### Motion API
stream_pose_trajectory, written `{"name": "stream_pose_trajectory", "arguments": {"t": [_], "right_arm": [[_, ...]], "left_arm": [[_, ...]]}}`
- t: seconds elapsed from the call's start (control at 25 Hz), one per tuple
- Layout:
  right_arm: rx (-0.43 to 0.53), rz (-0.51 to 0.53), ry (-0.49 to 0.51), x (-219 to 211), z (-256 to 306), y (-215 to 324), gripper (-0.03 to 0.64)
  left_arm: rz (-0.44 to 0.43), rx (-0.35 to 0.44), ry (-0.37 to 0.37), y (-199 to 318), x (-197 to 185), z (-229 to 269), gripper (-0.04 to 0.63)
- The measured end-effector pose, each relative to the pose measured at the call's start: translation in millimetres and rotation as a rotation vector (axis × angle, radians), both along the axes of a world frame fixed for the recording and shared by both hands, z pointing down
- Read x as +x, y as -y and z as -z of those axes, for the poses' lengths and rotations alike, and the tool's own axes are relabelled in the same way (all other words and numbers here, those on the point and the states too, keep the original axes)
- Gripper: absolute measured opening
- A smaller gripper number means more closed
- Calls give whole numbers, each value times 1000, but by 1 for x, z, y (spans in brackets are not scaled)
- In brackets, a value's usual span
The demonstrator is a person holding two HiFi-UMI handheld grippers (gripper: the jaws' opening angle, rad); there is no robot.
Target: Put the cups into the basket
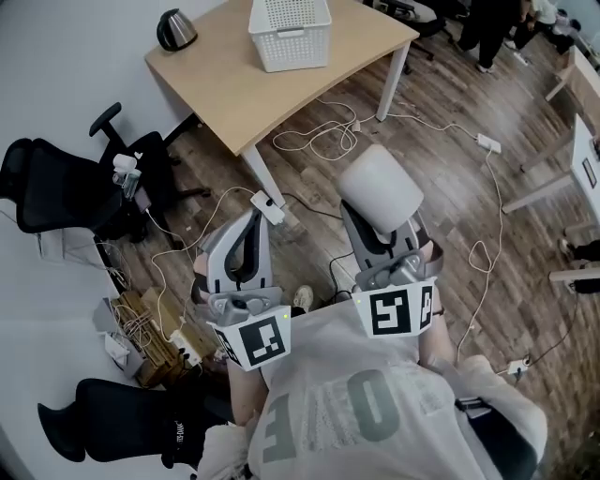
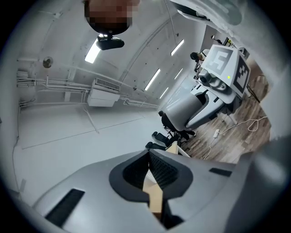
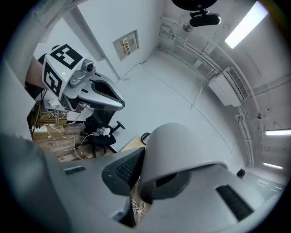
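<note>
Right gripper (image 1: pixel 382 234) clamped on pale cup (image 1: pixel 380 187), carried over the floor, short of table (image 1: pixel 216 84). Left gripper (image 1: pixel 248 225) closed, empty. Basket (image 1: pixel 291 33) at table's far edge. Cup probably light, rigid, smooth (might slip); grip by wall.

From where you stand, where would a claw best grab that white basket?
Probably the near rim of the basket, coming from above: it sits upright and open-topped on the table, so a thin wall can slip between the jaws.

Black kettle (image 1: pixel 175 29) on a wood table (image 1: pixel 220 80), black chairs (image 1: pixel 54 190) beside it, white wires (image 1: pixel 317 141) on the floor (image 1: pixel 441 103).
</note>
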State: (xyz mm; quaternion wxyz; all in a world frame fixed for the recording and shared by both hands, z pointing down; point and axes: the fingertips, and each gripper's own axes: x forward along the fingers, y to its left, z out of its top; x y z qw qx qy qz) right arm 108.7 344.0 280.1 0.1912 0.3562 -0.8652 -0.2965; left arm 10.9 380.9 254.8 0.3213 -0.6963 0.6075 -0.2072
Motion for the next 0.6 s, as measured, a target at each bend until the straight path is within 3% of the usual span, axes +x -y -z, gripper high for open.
{"name": "stream_pose_trajectory", "arguments": {"t": [0.44, 0.6], "right_arm": [[-60, 87, -7, 71, -10, 17, 35], [-70, 101, 26, 105, -10, 19, 35]], "left_arm": [[36, -18, -18, 25, 73, -12, 11], [119, -44, -13, 39, 80, -24, 11]]}}
